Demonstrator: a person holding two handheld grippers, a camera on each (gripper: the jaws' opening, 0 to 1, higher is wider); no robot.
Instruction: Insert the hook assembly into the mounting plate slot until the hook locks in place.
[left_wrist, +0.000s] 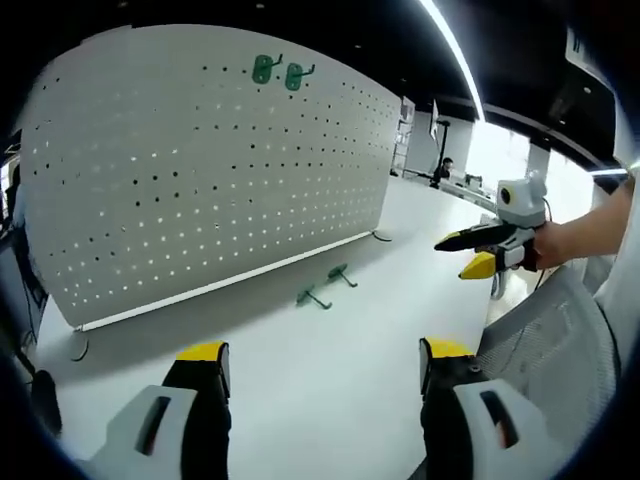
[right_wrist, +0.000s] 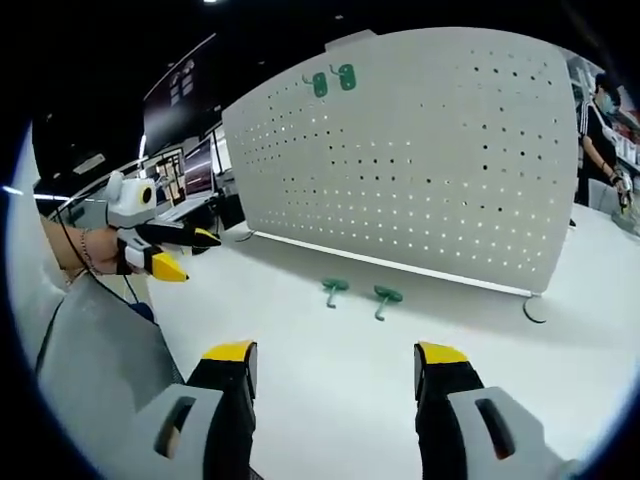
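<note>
Hook assemblies, two green: one (right_wrist: 334, 288) beside the other (right_wrist: 385, 295) on the white bench (right_wrist: 330, 390), 12 o'clock of the right tongs (right_wrist: 335, 365), before the upright pegboard (right_wrist: 430, 150). Two hooks (right_wrist: 333, 80) hang at the top. Left tongs (left_wrist: 320, 365) and right: wide apart, empty. No legible writing.

pegboard (left_wrist: 200, 170): matt perforated metal | hooks (right_wrist: 360, 293): green plastic | table (right_wrist: 330, 370): smooth white

White pegboard (right_wrist: 420, 170) upright, two green hooks (right_wrist: 358, 292) on table (right_wrist: 330, 400), right gripper (right_wrist: 335, 365) jaws apart
</note>
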